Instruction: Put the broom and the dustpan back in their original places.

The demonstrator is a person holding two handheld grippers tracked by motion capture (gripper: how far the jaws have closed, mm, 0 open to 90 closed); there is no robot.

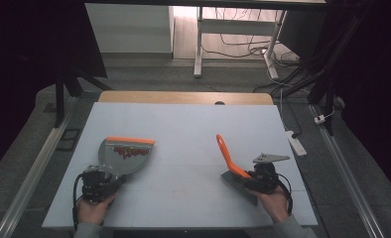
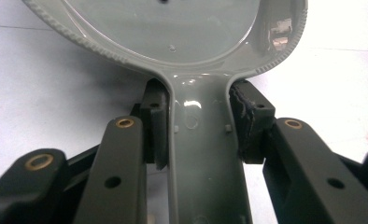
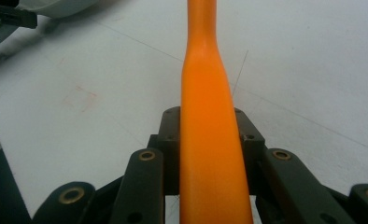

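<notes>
High view: red bits [image 1: 125, 151] in dustpan [image 1: 120, 157]; brush [image 1: 233, 171] well apart

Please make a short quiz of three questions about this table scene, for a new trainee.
1. True or false: the left tool is shut on the dustpan handle.
2. What does the right tool hold? A) sponge B) brush C) cup
3. What lies in the dustpan?

Key
1. True; its pads press both sides of the grey handle.
2. B; it grips the orange handle, which points up and away over the table.
3. Small red bits, near the orange lip.
</notes>
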